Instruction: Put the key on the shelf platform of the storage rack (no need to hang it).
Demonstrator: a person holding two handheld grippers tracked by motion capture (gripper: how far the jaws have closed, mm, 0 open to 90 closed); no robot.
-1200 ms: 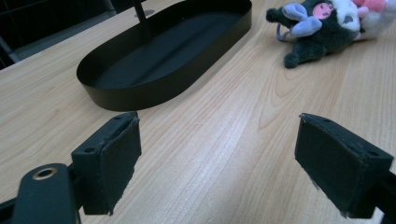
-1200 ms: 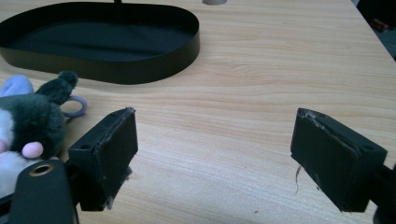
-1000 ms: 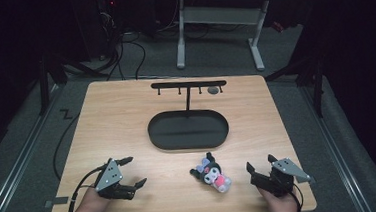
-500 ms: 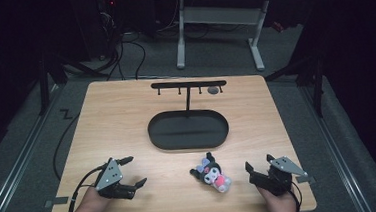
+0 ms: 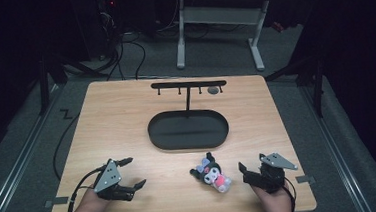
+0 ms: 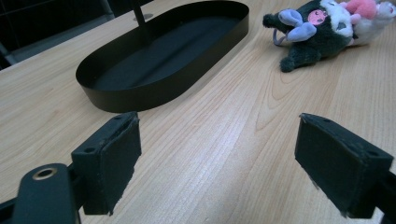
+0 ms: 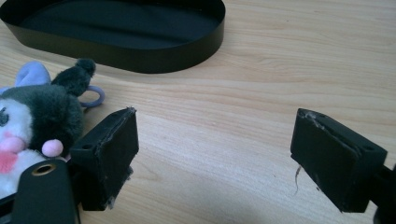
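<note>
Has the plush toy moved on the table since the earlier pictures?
No. In the high view the plush toy lies in the same spot just below the lower right rim of the black oval tray, as one second ago.

A black oval tray [image 5: 188, 141] with a hook rack [image 5: 188, 85] stands mid-table [image 5: 117, 121].

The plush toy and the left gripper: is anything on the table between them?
No. Between the plush toy and the left gripper lies only bare wooden table, as the high view shows.
</note>
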